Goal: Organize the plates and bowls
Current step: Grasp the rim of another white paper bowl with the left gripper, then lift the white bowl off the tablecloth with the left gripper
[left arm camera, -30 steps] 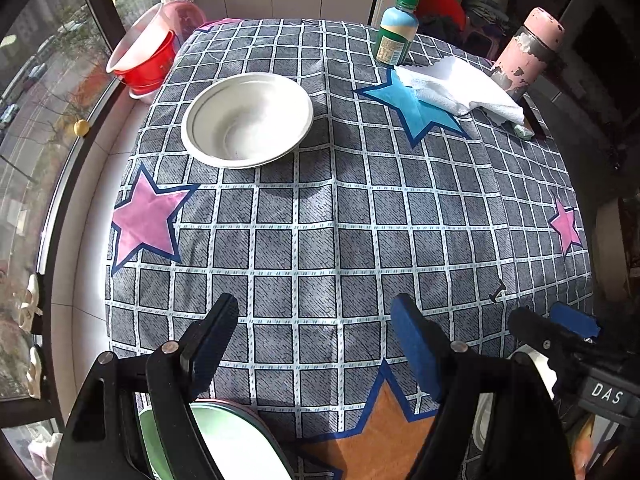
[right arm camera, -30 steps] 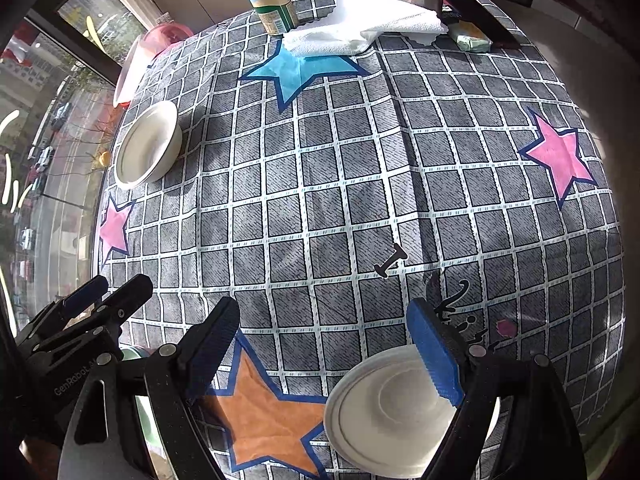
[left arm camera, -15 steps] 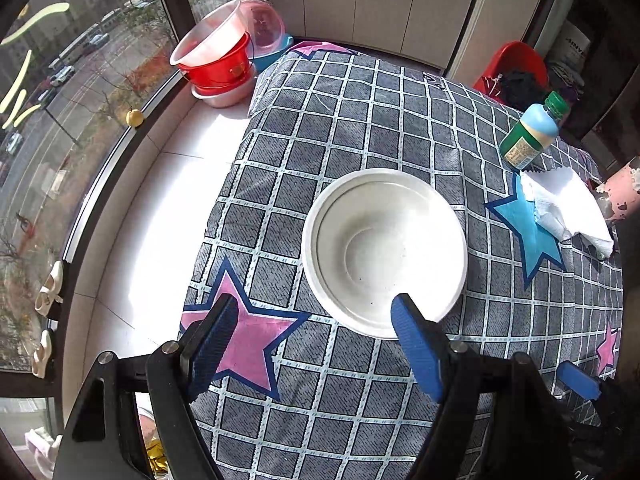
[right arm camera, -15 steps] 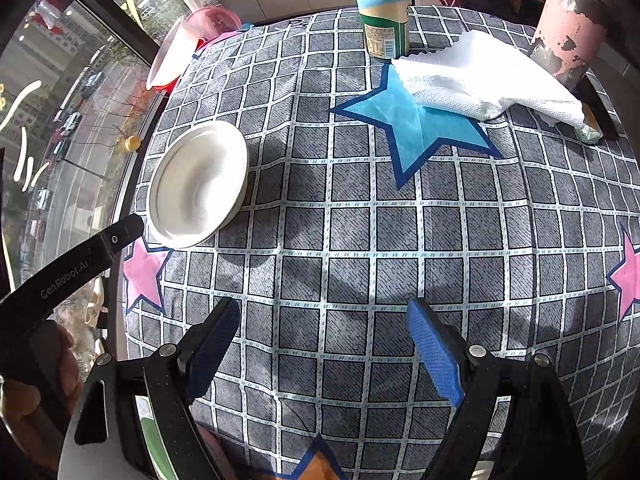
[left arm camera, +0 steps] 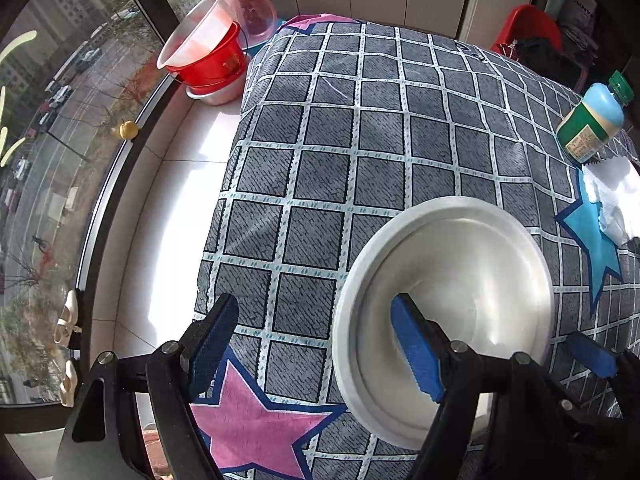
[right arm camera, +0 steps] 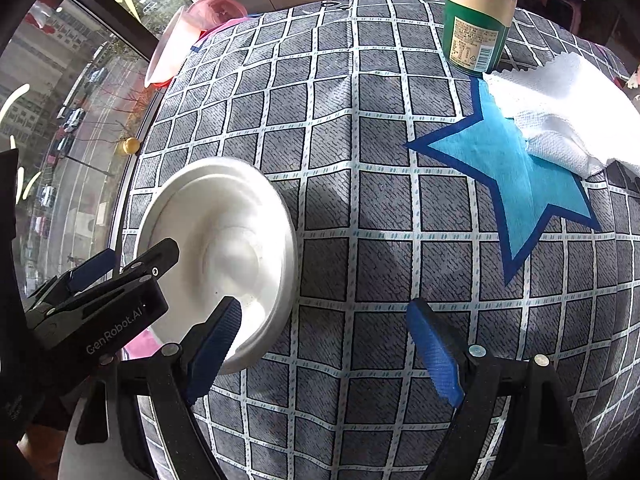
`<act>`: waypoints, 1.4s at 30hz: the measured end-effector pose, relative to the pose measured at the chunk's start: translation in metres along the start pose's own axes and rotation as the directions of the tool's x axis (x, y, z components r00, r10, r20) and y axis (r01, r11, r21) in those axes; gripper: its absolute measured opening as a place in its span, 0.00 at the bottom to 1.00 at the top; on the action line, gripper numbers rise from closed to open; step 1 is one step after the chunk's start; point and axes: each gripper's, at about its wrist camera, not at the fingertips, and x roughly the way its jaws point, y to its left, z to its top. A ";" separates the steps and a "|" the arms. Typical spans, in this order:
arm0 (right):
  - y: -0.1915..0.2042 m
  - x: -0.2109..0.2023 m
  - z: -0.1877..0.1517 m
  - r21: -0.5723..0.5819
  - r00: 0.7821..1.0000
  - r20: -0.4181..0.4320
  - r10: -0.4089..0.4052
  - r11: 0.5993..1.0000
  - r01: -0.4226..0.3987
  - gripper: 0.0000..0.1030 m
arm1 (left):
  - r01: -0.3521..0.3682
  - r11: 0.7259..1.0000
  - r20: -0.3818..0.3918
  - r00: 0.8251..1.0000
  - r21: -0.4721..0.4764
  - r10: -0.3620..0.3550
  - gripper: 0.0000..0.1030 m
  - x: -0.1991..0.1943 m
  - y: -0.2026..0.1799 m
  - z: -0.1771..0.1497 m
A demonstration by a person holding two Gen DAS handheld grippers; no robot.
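A white bowl [left arm camera: 472, 280] sits upright on the checked tablecloth near the table's left edge; it also shows in the right wrist view [right arm camera: 228, 248]. My left gripper [left arm camera: 316, 344] is open and straddles the bowl's near-left rim, with its right finger over the bowl's inside and its left finger outside over the cloth. My right gripper [right arm camera: 326, 352] is open and empty, just right of the bowl, with its left finger over the bowl's near rim. The left gripper's body [right arm camera: 100, 304] shows at the bowl's left side.
A green-capped bottle [right arm camera: 476, 20] and a white paper towel [right arm camera: 560, 120] lie at the far right. Stacked red and pink basins [left arm camera: 212, 56] stand on the white window ledge [left arm camera: 160, 216] left of the table. The table edge drops to that ledge.
Both grippers have moved forward and left to the white bowl. The left gripper's jaws now straddle its rim. The plates at the near edge have dropped out of view.
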 end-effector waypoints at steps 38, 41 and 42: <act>-0.067 -0.042 -0.179 0.066 0.983 -0.184 0.013 0.998 -0.001 0.21 | 0.161 0.957 -0.145 0.981 0.242 -0.129 0.31 -0.064 -0.142 -0.216; -0.071 -0.047 -0.197 0.065 0.980 -0.198 0.005 0.998 0.008 0.21 | 0.170 0.952 -0.167 0.977 0.255 -0.130 0.31 -0.069 -0.150 -0.237; -0.073 -0.049 -0.203 0.068 0.979 -0.202 0.004 0.998 0.010 0.21 | 0.174 0.950 -0.173 0.976 0.260 -0.131 0.31 -0.071 -0.151 -0.245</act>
